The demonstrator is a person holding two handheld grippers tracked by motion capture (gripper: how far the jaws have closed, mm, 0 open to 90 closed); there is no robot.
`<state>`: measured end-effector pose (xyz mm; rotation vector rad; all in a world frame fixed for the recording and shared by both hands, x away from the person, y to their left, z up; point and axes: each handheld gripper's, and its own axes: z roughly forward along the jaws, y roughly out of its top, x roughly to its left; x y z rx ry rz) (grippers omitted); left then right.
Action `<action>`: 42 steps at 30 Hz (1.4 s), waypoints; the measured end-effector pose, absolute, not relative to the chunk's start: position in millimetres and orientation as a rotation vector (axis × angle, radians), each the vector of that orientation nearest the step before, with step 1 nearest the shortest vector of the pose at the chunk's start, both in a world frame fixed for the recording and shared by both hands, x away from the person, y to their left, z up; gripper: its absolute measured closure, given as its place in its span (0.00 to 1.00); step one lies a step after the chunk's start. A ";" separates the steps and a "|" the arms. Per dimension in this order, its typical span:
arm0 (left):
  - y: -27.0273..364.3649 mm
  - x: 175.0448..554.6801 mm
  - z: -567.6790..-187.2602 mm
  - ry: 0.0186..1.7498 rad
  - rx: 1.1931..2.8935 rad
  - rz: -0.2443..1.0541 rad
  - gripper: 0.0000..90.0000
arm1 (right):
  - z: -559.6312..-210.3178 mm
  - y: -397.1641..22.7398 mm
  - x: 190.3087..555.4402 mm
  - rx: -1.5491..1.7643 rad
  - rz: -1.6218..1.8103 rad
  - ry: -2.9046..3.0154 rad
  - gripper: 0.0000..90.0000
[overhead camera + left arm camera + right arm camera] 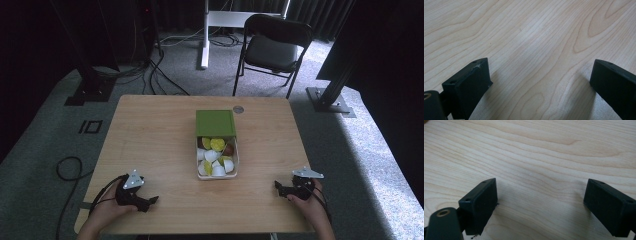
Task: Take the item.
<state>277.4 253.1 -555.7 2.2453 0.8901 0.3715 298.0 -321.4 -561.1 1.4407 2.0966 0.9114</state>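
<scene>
While the white tray (199,172) of white, yellow and brown cups lies at the table's (150,135) centre, its green lid (215,123) slid to the far side, we see the left gripper (150,202) near left and the right gripper (279,189) near right, jaws wide over bare wood.

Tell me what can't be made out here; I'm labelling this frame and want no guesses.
- Box contents, high view: white, yellow and brown pieces too small to identify.
- Far end of the box: covered by the green lid.
- Round grey spot beyond the lid: too small to name.
- Person's arms: cut off by the bottom edge.
</scene>
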 end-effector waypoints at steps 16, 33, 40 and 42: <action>253.3 281.1 -554.2 0.899 2.245 0.392 0.04 | -561.1 -321.3 298.0 1.441 0.911 2.097 0.13; 231.3 296.5 -507.7 0.784 2.234 0.463 0.04 | -561.0 -321.2 297.9 1.443 0.911 2.097 0.13; 212.8 304.7 -482.7 0.711 2.227 0.503 0.04 | -560.9 -321.2 297.9 1.443 0.911 2.096 0.13; 207.4 306.4 -477.8 0.687 2.229 0.512 0.04 | -560.9 -321.2 297.9 1.443 0.911 2.097 0.13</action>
